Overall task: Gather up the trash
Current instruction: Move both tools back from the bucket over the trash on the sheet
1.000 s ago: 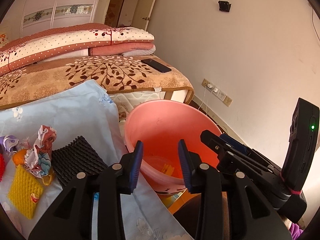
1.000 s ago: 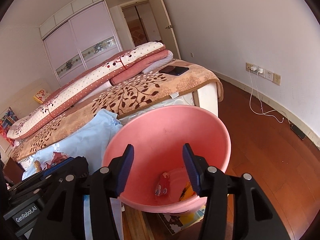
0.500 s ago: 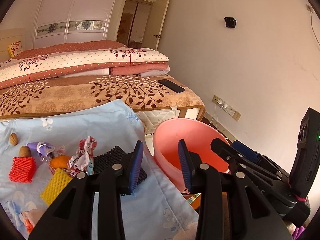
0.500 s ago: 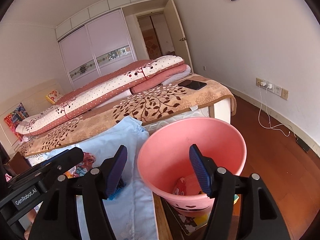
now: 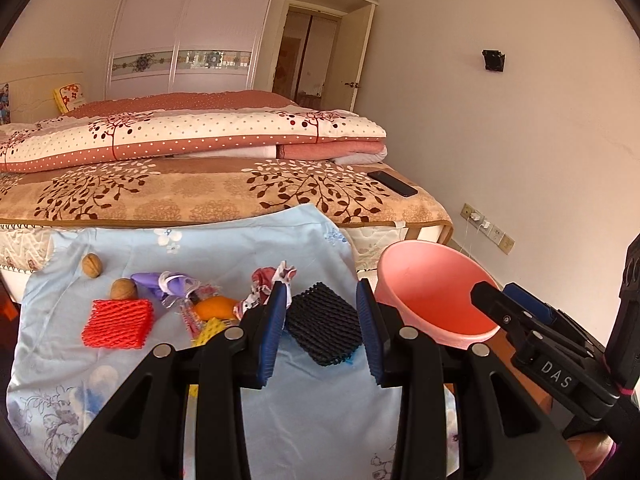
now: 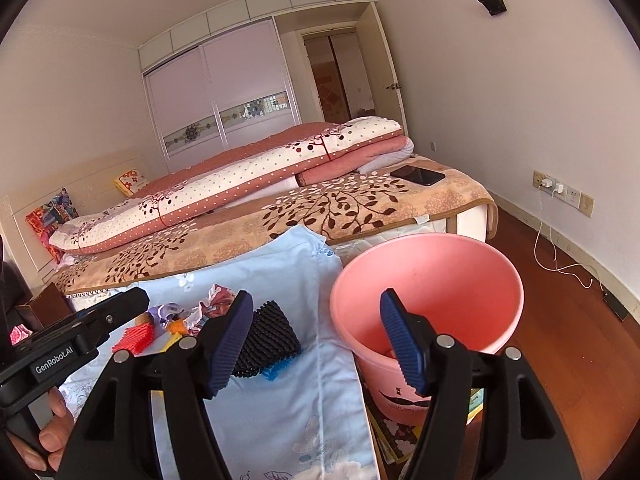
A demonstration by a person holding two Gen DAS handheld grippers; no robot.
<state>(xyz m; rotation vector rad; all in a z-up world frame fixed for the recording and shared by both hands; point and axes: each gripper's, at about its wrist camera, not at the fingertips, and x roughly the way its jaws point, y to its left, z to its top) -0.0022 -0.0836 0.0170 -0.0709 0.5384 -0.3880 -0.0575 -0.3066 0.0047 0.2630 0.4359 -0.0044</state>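
Beside a bed in a sunlit bedroom, two empty claws hang over a surface draped in pale blue floral cloth (image 5: pixel 248 248), the clean-up looking barely begun. The left claw (image 5: pixel 322 328) has its pads apart and grips nothing; a black foam net (image 5: pixel 324 330) lies on the cloth in line with the gap between them, low in the middle of the left view. The right claw (image 6: pixel 316 344) is also spread wide and holds nothing, with the pink bucket (image 6: pixel 472 256) at the right of its frame, standing just off the cloth's right edge.

Only a scrap or two of reddish litter shows in the bucket's bottom, half hidden behind the right pad — too little to count with confidence.

Still on the cloth, left of centre in the left view:
- one black foam net, with a bit of blue foam (image 6: pixel 276 372) poking out beneath it
- one red foam net (image 5: pixel 118 324)
- one yellow foam net (image 5: pixel 212 330), mostly hidden by the left claw
- two walnuts (image 5: pixel 93 265)
- one purple wrapper (image 5: pixel 168 282)
- one crumpled printed wrapper (image 5: pixel 268 280)
- one orange piece (image 5: pixel 216 307), perhaps fruit peel

By this count roughly nine pieces await collection, so most of the job appears to lie ahead. A dark phone (image 5: pixel 392 183) rests on the bed behind, at the right.
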